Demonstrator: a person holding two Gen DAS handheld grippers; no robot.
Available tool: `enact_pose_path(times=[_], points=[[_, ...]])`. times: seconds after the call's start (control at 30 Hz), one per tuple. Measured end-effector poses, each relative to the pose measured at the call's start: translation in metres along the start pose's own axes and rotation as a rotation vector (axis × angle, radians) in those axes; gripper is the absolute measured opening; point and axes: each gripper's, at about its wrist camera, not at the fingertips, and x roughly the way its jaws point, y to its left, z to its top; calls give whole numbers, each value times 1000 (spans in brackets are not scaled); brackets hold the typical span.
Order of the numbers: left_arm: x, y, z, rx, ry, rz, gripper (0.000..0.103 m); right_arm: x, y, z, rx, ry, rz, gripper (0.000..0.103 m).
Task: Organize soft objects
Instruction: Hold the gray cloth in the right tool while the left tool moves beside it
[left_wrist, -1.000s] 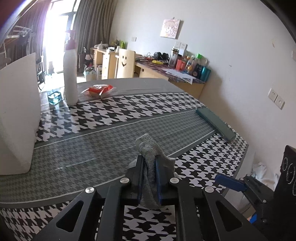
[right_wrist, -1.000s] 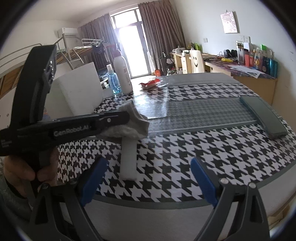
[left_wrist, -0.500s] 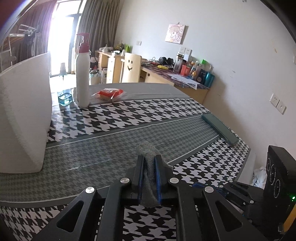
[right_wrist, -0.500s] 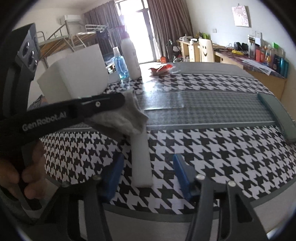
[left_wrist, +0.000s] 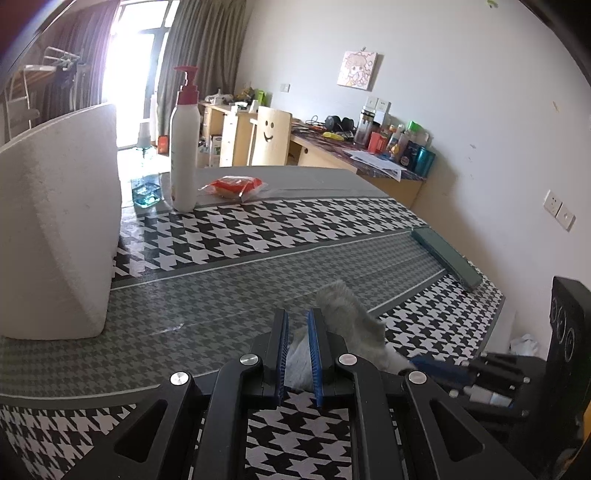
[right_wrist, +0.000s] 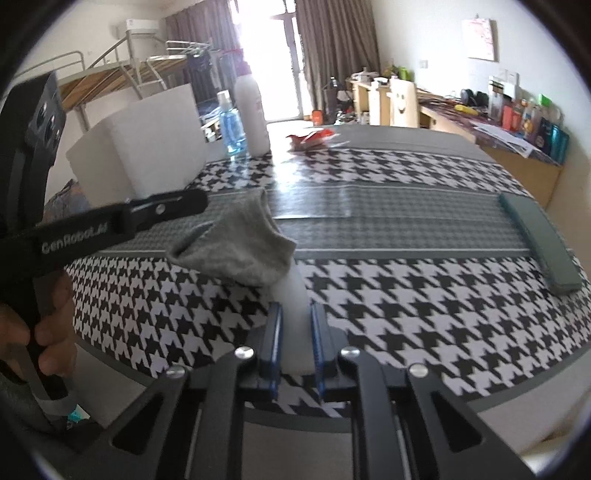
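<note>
one legible marking: "genrobot.ai", white lettering along the black arm of the left gripper (right_wrist: 192, 201), right wrist view, slightly blurred. drawn smiley face, not text, on the pale wooden chair back (left_wrist: 270, 134). labels on the white pump bottle (left_wrist: 183, 147) and on the desk bottles are too small to read.
</note>
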Motion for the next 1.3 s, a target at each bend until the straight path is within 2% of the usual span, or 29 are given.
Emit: enact_pose_path(times=[0.03,0.1,0.17,0.2,0.3,0.43,0.67,0.73,0.77,0.83,0.9,0.97,1.13,1.23,1.3], points=[[0,-2,-1,14,2,-8,13,-1,-2,0,7,-4,-9,18],[2,-8,-2,37,7,-10,24,-1,-4,0,13,-7,-8,18],[4,-14,-3,48,12,-11,57,2,-5,1,14,1,-12,18],[5,-17,-3,56,9,-16,61,4,-5,0,13,8,-14,18],[11,-25,-2,81,22,-5,63,9,-7,-1,24,23,-8,19],[23,-33,-1,98,55,-5,74,9,-6,-2,17,18,-7,22],[40,-36,-1,92,94,13,74,10,-6,-4,12,23,6,30],[42,-34,-1,83,105,11,71,9,-6,-5,12,21,10,30],[43,-34,-2,84,112,12,59,9,-6,-5,9,21,12,30],[46,-33,-3,84,128,14,43,9,-6,-6,5,22,13,30],[48,-31,-3,77,134,12,33,9,-6,-6,4,22,13,30],[49,-32,-4,84,139,10,15,9,-5,-6,1,21,11,30],[40,-30,-1,85,105,-6,11,8,-6,-6,4,22,15,30],[30,-26,2,83,77,13,11,9,-5,-5,-3,25,6,31],[24,-24,2,83,61,26,11,10,-4,-3,-5,27,-4,35]])
